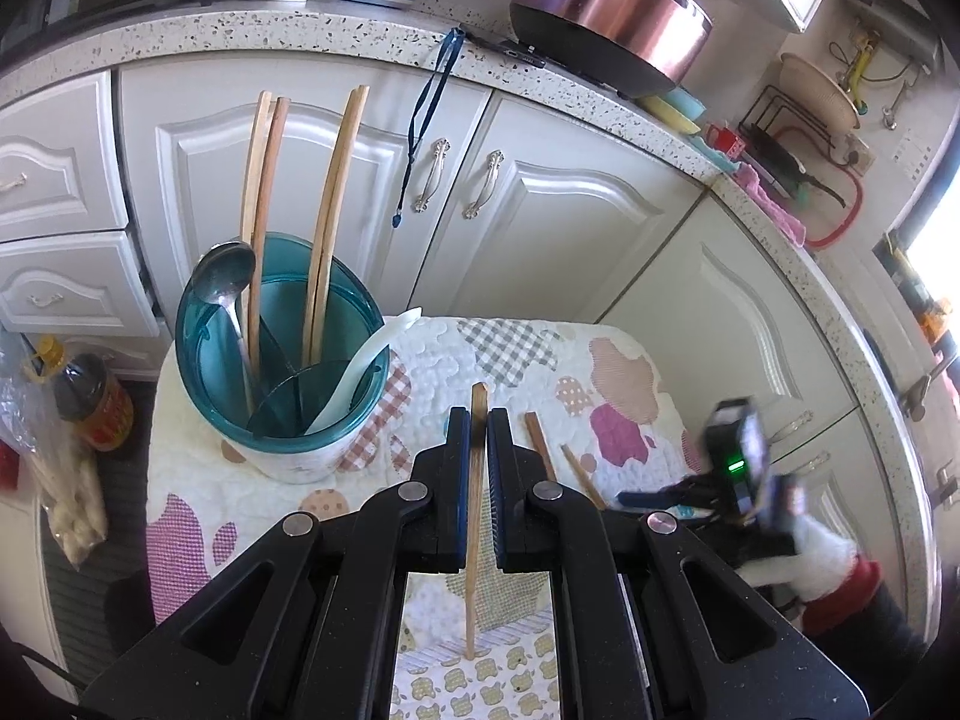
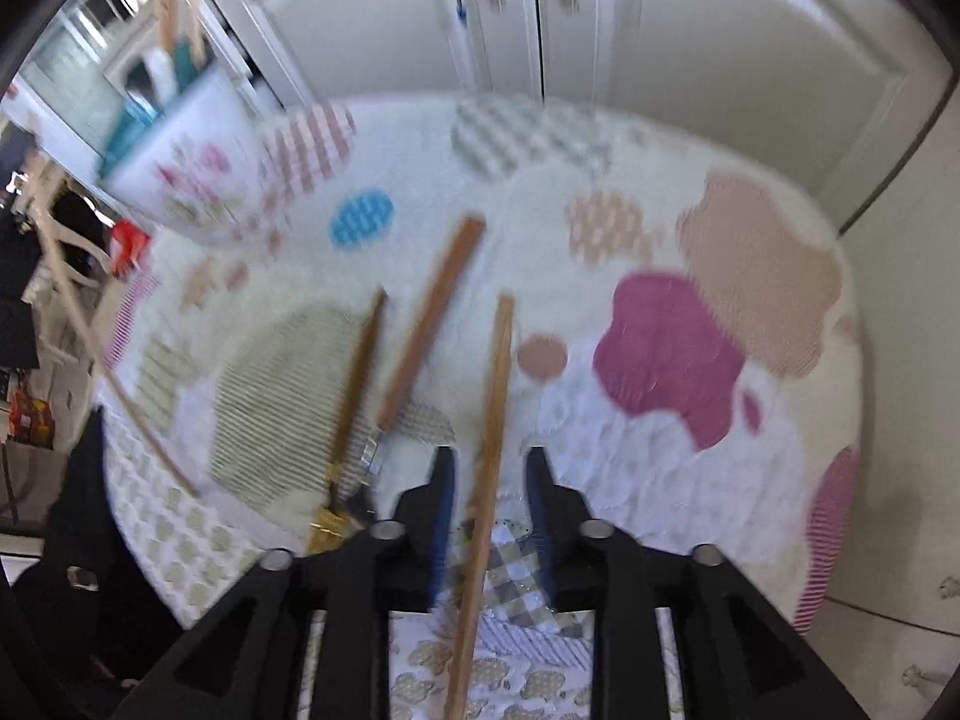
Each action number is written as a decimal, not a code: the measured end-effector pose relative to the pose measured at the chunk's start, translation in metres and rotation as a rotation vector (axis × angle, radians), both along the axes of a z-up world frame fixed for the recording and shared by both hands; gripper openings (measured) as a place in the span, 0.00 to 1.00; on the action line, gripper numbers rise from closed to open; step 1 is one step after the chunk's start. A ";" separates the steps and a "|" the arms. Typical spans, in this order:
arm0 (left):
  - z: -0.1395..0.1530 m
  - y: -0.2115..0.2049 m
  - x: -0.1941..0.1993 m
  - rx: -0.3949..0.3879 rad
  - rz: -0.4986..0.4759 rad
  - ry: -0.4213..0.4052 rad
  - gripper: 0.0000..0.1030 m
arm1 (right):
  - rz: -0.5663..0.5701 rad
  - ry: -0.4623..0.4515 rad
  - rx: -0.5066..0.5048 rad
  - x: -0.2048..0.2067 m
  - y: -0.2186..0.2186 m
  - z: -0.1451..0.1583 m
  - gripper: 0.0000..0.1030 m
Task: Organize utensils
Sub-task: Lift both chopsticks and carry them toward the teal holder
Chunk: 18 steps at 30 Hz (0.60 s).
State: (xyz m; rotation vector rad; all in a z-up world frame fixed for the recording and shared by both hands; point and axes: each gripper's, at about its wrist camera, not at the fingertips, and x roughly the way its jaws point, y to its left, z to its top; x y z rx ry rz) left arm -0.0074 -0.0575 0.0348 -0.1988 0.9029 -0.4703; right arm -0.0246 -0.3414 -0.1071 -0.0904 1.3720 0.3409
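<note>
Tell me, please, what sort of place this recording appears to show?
Most likely a home kitchen. A speckled countertop runs above white cabinet doors and carries a rice cooker, and a teal utensil holder with chopsticks and a spoon stands on a small quilt-covered table.

no readable text, labels, or numbers

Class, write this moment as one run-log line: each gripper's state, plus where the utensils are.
left gripper: shut on chopstick | right gripper: open around chopstick | holder: chopsticks, spoons | cloth: loose chopsticks
</note>
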 end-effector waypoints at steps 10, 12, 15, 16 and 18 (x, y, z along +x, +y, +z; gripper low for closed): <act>0.011 0.000 -0.003 -0.005 -0.009 -0.018 0.04 | 0.001 -0.105 0.089 -0.008 -0.009 0.038 0.06; 0.016 0.001 -0.005 -0.007 -0.011 -0.027 0.04 | 0.001 -0.140 0.118 -0.013 -0.011 0.053 0.06; 0.026 0.004 -0.008 -0.009 -0.013 -0.046 0.04 | 0.002 -0.196 0.156 -0.020 -0.012 0.079 0.06; 0.030 0.005 -0.009 -0.008 -0.014 -0.053 0.04 | 0.003 -0.206 0.171 -0.020 -0.012 0.084 0.06; 0.036 0.008 -0.010 -0.008 -0.008 -0.066 0.04 | 0.002 -0.228 0.196 -0.020 -0.010 0.093 0.06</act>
